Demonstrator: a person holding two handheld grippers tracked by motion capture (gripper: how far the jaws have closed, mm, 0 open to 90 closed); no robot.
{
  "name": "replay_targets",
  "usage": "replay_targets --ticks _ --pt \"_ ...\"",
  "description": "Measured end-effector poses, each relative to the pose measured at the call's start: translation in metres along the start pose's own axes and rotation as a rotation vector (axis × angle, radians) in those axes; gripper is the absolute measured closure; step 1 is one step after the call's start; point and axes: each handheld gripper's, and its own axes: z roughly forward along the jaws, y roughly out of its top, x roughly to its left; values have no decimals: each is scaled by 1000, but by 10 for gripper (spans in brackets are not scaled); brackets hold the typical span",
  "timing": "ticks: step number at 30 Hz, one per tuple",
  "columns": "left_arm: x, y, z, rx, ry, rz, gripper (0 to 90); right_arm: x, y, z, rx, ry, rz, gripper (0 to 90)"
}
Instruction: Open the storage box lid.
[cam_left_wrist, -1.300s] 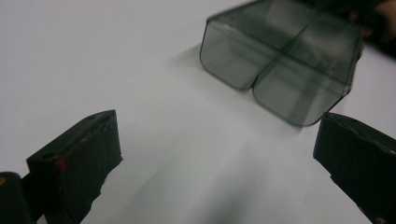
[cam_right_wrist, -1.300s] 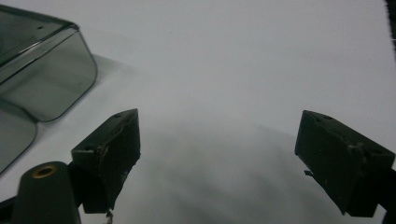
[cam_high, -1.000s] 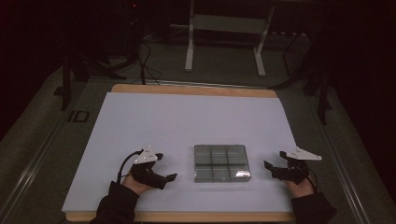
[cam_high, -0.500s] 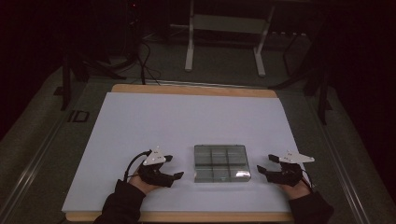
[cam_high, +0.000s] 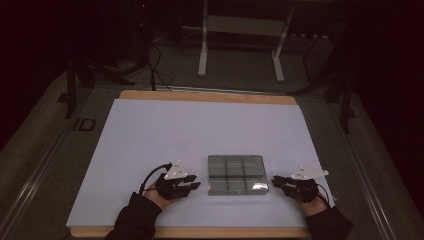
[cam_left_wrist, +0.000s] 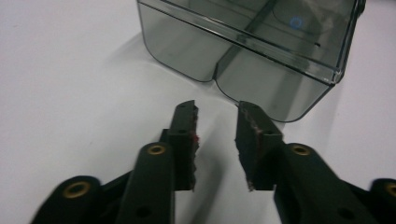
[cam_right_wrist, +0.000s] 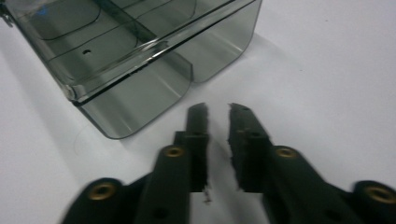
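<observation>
Smoked-plastic box (cam_high: 237, 174): clear grey organiser tray with six compartments, two rows of three; lies flat on the counter, toward the 6 o'clock edge of the white sheet, just right of centre.
Box walls: rounded lower corners and a raised rim, seen close in the left claw view (cam_left_wrist: 252, 56) and the right claw view (cam_right_wrist: 135, 60).
Left claw (cam_high: 192, 184): at 9 o'clock of the box, just beside it, tips pointing at the near left corner, not touching.
Left claw state: jaws have just been closing; now a narrow gap, nothing between the pads (cam_left_wrist: 191, 135).
Right claw (cam_high: 276, 181): at 3 o'clock of the box, just beside its right wall, apart from it.
Right claw state: jaws have just been closing; now narrow, nothing held, pads (cam_right_wrist: 198, 126) bare.
Hands: dark sleeves enter from 6 o'clock, one per claw.
Counter (cam_high: 200, 130): white sheet over a wooden top.
Background: metal stand legs (cam_high: 202, 60) at 12 o'clock, on the dark floor.
</observation>
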Motion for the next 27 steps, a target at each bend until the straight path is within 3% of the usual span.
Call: replay_targets --ticks 2,7,13,27 --pt "-3 2 3 20 1 27 798 3 2 0 5 18 -10 895" --pt "-6 7 9 21 8 56 900 7 2 4 21 46 -26 899" --pt "-10 10 17 35 -13 90 900 10 4 3 7 73 -37 899" --pt "-14 13 14 -10 -33 110 900 16 9 3 5 89 -65 899"
